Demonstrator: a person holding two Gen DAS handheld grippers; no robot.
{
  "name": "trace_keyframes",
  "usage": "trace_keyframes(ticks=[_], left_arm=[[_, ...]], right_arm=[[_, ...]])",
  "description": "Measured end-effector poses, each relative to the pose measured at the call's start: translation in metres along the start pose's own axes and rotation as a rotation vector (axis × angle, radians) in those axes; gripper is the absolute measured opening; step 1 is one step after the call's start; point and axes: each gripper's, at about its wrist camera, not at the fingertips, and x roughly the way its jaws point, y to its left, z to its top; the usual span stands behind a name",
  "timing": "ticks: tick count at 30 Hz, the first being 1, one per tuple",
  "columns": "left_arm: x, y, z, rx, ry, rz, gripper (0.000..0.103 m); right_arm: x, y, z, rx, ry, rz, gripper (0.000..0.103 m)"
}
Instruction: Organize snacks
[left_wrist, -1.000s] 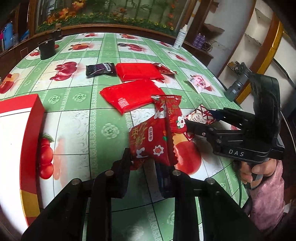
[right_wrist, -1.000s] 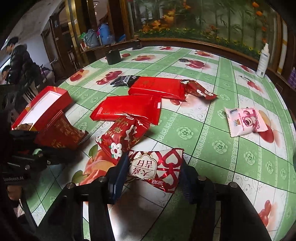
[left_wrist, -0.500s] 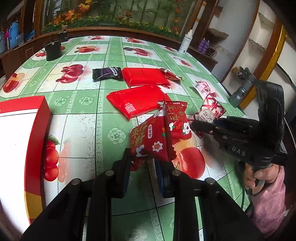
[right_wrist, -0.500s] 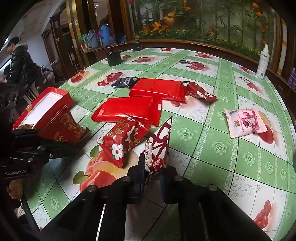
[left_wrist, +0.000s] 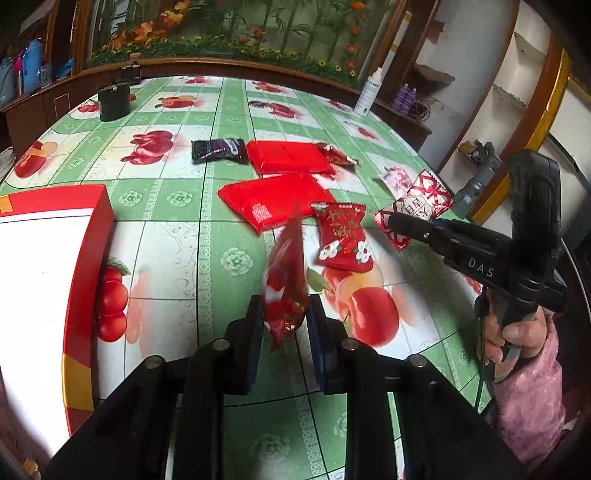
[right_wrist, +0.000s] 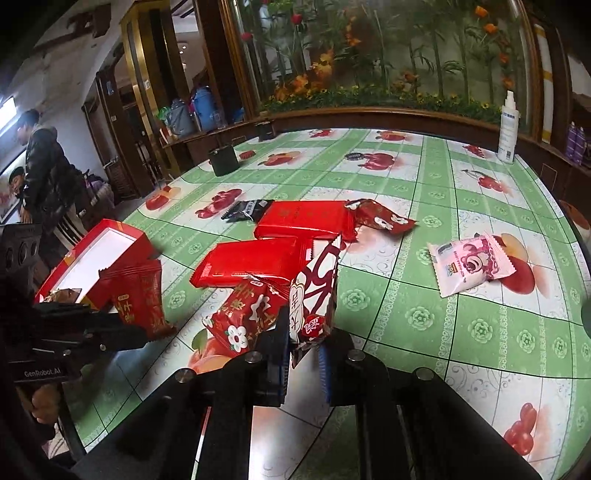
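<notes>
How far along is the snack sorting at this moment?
Early. Done: nothing visible yet; the part of the red box in view shows only white lining. In hand: the left gripper pinches a red snack packet, and the right gripper pinches a red-and-white packet. Left on the table: two flat red packs, a black packet, a pink packet, two red flowered packets.

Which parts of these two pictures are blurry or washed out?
Left wrist view: the red packet in the left gripper is smeared by motion, and the red box interior is washed out white. Right wrist view: mostly sharp, straight lines bowed by the fisheye lens.
</notes>
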Motion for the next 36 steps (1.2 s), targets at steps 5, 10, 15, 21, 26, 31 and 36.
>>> trace_keyframes(ticks=[5, 10, 15, 21, 26, 31, 36], left_arm=[[0.002, -0.001, -0.001, 0.0, -0.003, 0.012, 0.02], [0.006, -0.008, 0.001, 0.029, -0.008, 0.055, 0.022], [0.021, -0.007, 0.01, 0.013, 0.024, 0.097, 0.029], [0.016, -0.009, 0.016, 0.012, -0.028, 0.073, 0.021], [0.013, -0.01, 0.015, -0.004, -0.048, 0.058, 0.018], [0.001, -0.011, 0.01, -0.02, -0.072, 0.042, 0.018], [-0.029, -0.01, 0.007, -0.039, -0.12, 0.051, 0.018]], right_arm=[[0.004, 0.004, -0.001, -0.021, 0.011, -0.009, 0.013], [0.003, 0.004, -0.001, -0.022, 0.008, -0.009, 0.013], [0.004, 0.005, -0.002, -0.024, 0.008, -0.01, 0.013], [0.005, 0.005, -0.002, -0.029, 0.011, -0.013, 0.013], [0.003, 0.007, -0.002, -0.039, 0.005, -0.005, 0.013], [-0.002, 0.014, -0.003, -0.058, -0.027, 0.02, 0.013], [-0.007, 0.022, -0.001, -0.058, -0.062, 0.064, 0.013]])
